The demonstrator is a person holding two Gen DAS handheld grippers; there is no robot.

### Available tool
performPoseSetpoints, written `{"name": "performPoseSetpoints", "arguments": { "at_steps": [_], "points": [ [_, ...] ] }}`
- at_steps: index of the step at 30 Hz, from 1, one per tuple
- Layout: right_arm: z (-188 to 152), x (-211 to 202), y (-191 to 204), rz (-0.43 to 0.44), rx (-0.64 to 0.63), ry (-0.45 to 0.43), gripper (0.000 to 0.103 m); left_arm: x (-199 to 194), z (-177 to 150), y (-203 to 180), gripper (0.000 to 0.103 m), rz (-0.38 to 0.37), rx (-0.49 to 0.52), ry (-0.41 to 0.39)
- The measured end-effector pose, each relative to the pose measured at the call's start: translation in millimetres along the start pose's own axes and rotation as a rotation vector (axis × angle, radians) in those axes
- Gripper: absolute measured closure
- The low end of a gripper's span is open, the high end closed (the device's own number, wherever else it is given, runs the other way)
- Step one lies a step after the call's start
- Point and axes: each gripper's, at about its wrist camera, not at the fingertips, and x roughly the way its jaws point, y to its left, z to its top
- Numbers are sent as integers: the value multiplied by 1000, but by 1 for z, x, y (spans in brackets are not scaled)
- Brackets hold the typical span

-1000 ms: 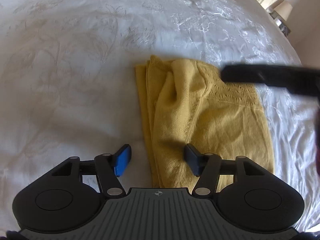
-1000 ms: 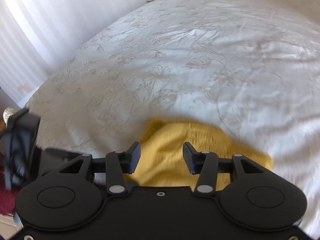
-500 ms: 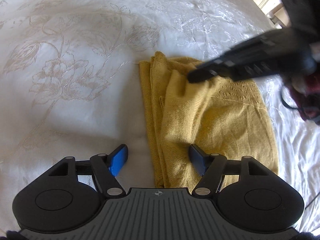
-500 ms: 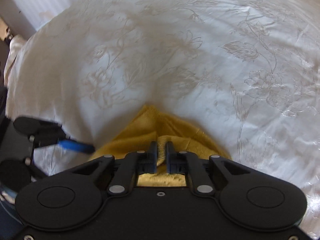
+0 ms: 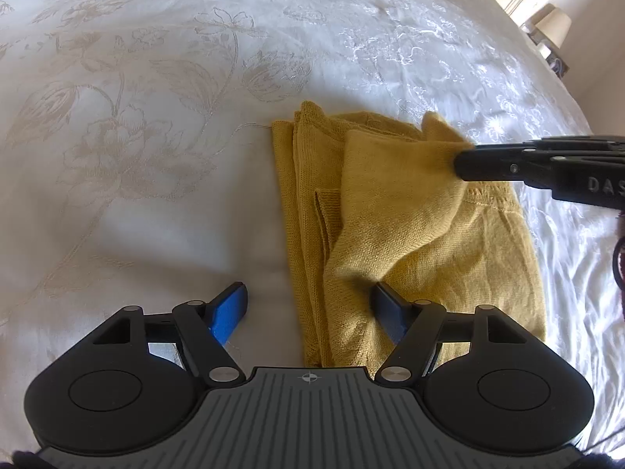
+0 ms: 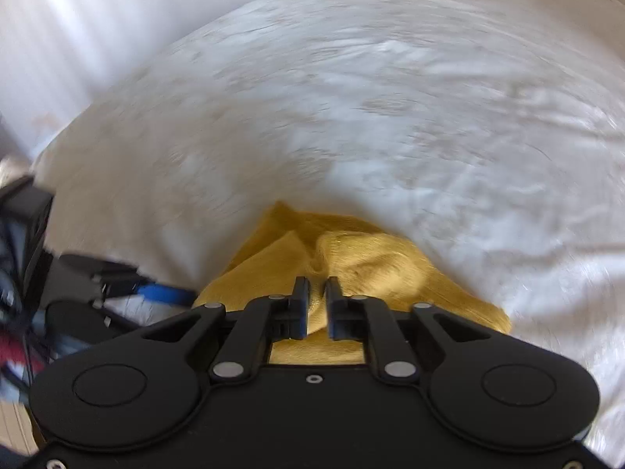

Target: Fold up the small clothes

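- Now the right gripper (image 6: 316,293) is clamped on a lifted fold of the yellow knit garment (image 5: 410,234).
- Meanwhile the left gripper (image 5: 308,308) sits spread apart over its near edge, on the white bedspread (image 5: 156,117).

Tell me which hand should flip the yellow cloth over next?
Right. Its gripper already pinches a raised flap of the yellow cloth, while the left gripper hangs open.
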Motion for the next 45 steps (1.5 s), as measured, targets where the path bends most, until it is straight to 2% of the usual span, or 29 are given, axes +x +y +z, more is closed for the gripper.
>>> {"name": "performPoseSetpoints", "arguments": {
  "at_steps": [4, 6, 10, 11, 12, 13, 17, 19, 20, 21, 22, 28, 33, 39, 41, 43, 45],
  "points": [
    [0, 2, -6, -48, -12, 18, 80, 0, 2, -2, 33, 8, -9, 6],
    [5, -4, -5, -53, -23, -13, 80, 1, 1, -1, 32, 7, -5, 5],
    [18, -12, 1, 55, -68, -69, 75, 1, -1, -1, 32, 5, -8, -1],
    [24, -9, 4, 81, -89, -61, 70, 1, -1, -1, 32, 6, -7, -2],
    [30, -5, 9, 93, -112, -53, 58, 1, -1, -1, 32, 7, -7, -3],
    [36, 1, 13, 106, -140, -42, 52, 1, -1, -1, 32, 8, -8, -3],
    [51, 37, 30, 92, -199, 66, 52, 0, -1, -1, 32, 7, -12, -4],
    [50, 52, 35, 58, -199, 120, 52, -1, -1, 0, 32, 5, -7, -4],
    [49, 55, 36, 40, -198, 131, 53, -3, 0, 0, 32, 2, -4, -5],
    [46, 54, 38, 25, -193, 129, 70, -5, 1, 1, 33, 0, -1, -11],
    [42, 50, 38, 6, -178, 121, 94, -8, 1, 2, 33, -1, 2, -19],
    [16, 7, 27, -37, 2, -13, 93, -36, 12, 11, 33, 27, 58, -73],
    [-9, -6, 21, -74, 87, -72, 93, -47, 43, 20, 33, 10, 73, -114],
    [-25, -12, 19, -94, 146, -125, 93, -21, 91, 3, 33, -17, 211, -94],
    [-28, -13, 19, -94, 159, -138, 92, -11, 104, -5, 33, -55, 244, -79],
    [-30, -14, 17, -95, 169, -145, 92, 6, 117, -15, 33, -86, 302, -14],
    [-31, -15, 15, -89, 179, -149, 92, 21, 127, -26, 33, -101, 402, 46]
  ]
}}
